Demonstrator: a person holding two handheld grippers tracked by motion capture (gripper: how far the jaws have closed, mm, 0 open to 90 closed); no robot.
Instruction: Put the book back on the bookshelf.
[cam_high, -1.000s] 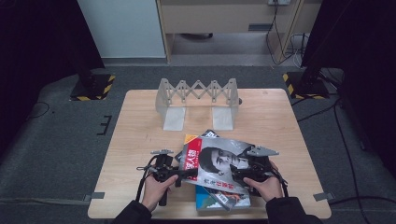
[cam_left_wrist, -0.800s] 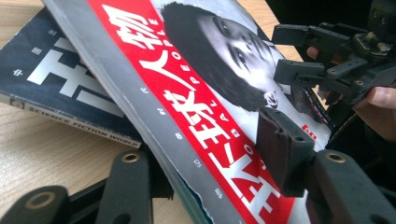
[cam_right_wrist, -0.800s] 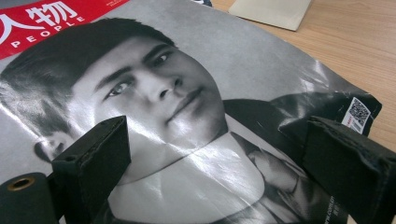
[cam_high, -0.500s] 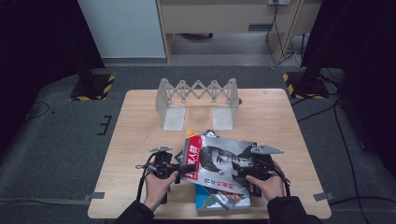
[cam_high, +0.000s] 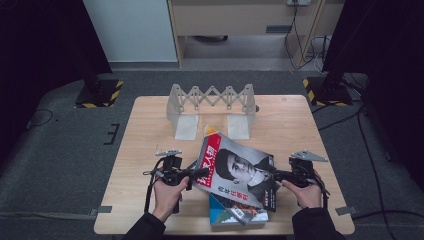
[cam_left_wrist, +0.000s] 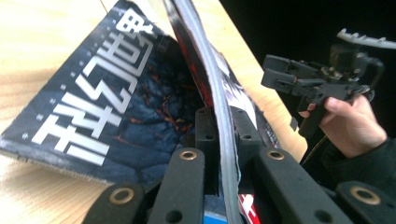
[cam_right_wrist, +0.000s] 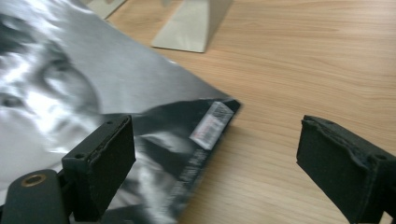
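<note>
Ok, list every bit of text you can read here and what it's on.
On the top magazine: white Chinese characters on a red strip, too small to read.
On the dark magazine: a large white Chinese title, tilted, which I cannot read with certainty.
On the barcode label at the top magazine's corner: blurred.
No other text.

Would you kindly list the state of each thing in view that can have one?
Left gripper: shut on the top magazine's edge.
Right gripper: open, holding nothing.
Top magazine: closed, left edge lifted, tilted.
Lower magazine: closed, flat on the table.
Folding rack: spread out, upright, with no magazine in it.
</note>
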